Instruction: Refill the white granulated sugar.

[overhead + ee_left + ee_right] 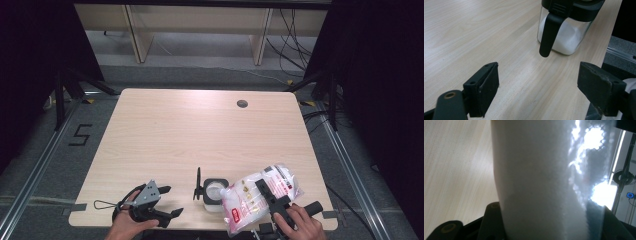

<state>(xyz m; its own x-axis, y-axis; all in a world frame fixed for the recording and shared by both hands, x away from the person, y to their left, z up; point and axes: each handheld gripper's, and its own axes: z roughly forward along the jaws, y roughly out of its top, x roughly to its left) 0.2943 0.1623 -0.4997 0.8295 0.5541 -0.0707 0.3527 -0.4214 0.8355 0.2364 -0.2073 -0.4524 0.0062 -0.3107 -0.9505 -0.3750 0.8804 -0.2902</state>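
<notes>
One table (200, 130), pale wood. One bag (260, 196) of white granules at its near right edge, clamped in the right gripper (272, 197), mouth toward the open jar (215, 192): tip slowly, mouth over the rim. Left gripper (167, 202), jaws wide, empty, beside the jar. Bag's opening hard to make out.

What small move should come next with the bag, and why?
Probably tip the bag a little further over the jar. The right gripper is clamped on the bag of white grains, the jar sits just beside it with its flip lid open and only partly filled, and the left gripper rests open on the table.
</notes>
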